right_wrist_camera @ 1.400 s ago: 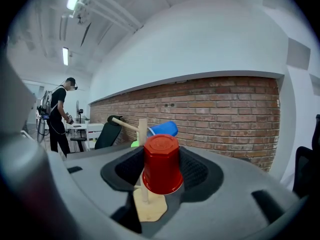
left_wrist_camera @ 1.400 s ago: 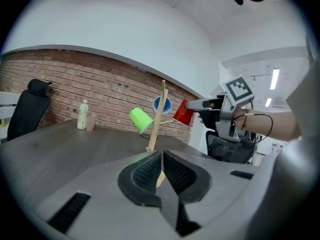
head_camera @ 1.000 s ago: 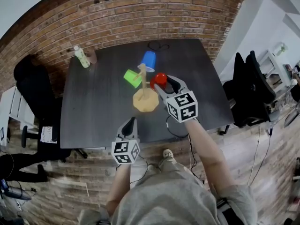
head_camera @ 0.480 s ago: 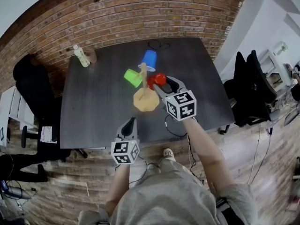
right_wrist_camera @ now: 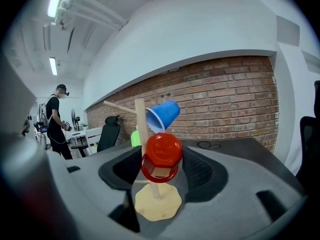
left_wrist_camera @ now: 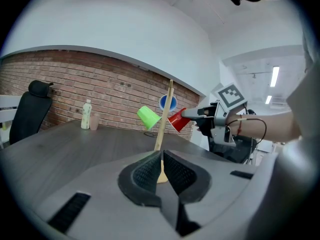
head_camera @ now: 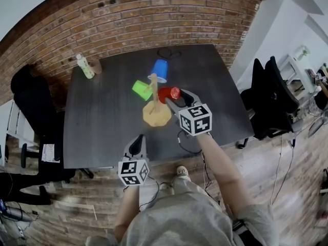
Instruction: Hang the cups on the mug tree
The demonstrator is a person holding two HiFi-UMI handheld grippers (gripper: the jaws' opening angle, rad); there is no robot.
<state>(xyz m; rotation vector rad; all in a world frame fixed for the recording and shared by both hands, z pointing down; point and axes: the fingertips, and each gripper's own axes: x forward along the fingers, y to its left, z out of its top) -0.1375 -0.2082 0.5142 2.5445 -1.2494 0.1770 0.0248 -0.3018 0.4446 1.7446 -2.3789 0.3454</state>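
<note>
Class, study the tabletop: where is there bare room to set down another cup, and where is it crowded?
Bare: the left side of the table, between the bottle at the far corner and the mug tree; also the right side beyond the red cup. Crowded: the middle, where the green cup and blue cup hang.
</note>
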